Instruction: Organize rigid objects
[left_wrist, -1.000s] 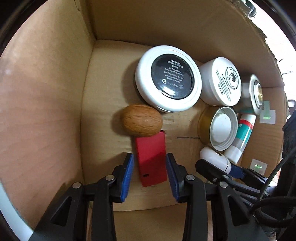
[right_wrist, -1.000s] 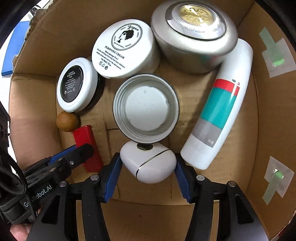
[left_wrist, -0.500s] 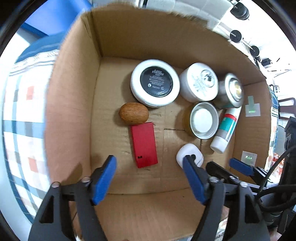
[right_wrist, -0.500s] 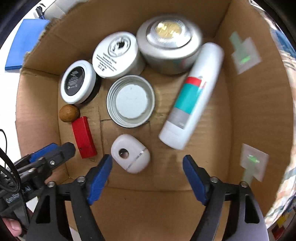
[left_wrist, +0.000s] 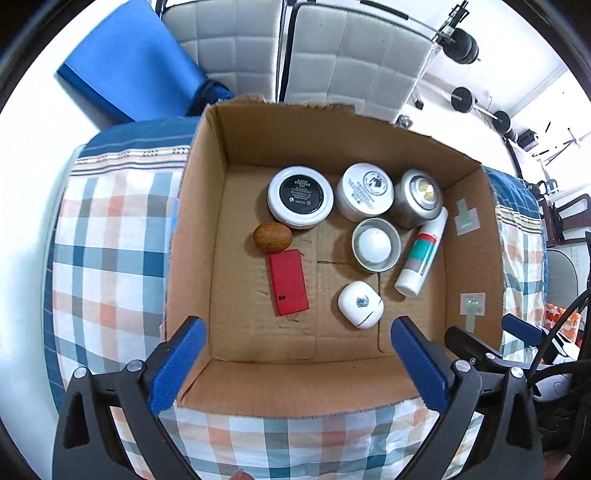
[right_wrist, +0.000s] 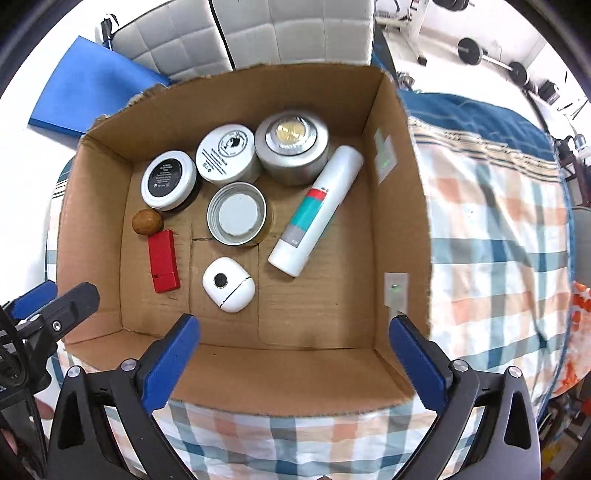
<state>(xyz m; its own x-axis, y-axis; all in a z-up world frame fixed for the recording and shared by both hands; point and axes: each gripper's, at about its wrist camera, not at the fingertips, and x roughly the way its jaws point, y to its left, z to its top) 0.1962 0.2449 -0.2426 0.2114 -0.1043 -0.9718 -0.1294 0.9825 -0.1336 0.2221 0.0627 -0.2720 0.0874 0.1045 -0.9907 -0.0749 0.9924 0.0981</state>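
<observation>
An open cardboard box holds several items. A red box lies below a brown nut. A white rounded case lies near the front. Behind are a black-topped jar, a white cream jar, a silver jar, an open tin and a white tube. My left gripper and right gripper hang above the box's front wall, jaws opening wide, nothing between them.
The box rests on a checked cloth. A blue mat and white padded panels stand behind. Dumbbells lie at the far right. The other gripper shows at each view's edge.
Both grippers let go, the left of the red box, the right of the white case, spread wide and rose out of the box. The whole box and cloth now show.
</observation>
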